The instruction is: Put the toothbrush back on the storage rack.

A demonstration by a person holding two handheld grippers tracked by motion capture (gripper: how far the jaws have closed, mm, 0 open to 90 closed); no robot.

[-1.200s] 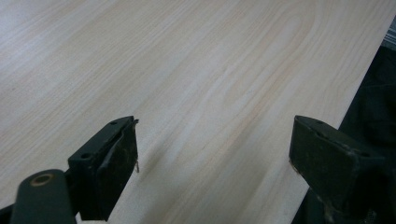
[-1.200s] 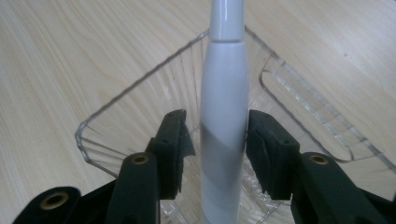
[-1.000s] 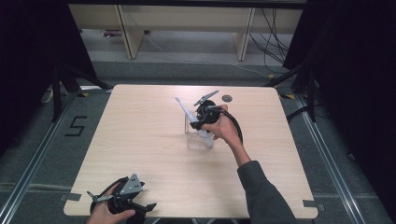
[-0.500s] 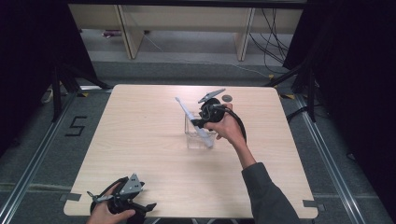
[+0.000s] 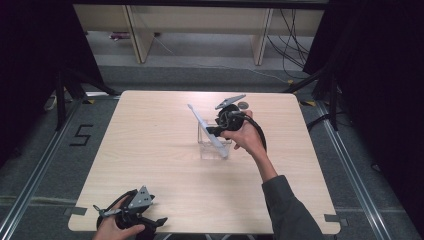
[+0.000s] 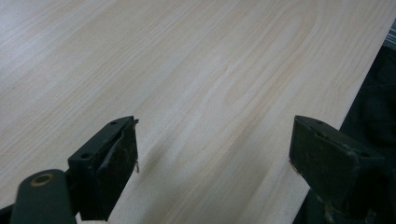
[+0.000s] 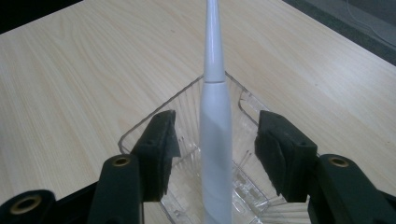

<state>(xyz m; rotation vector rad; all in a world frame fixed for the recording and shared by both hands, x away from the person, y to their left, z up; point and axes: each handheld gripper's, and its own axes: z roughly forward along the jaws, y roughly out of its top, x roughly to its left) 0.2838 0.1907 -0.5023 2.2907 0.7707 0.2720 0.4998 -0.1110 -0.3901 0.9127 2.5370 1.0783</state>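
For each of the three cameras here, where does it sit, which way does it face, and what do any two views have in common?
High view: above the table's near edge, looking forward and down; shows both hands, left gripper, right gripper, a sleeve.
Left gripper view: rides that gripper, facing bare table; open fingers.
Right gripper view: rides that gripper, facing the white toothbrush leaning in a clear tray, between parted fingers.
Shared: high and right gripper views both show toothbrush and tray.

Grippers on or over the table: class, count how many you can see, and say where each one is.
2. The left gripper sits at the table's near left edge, jaws open. The right gripper is over the clear container, jaws open either side of the white toothbrush.
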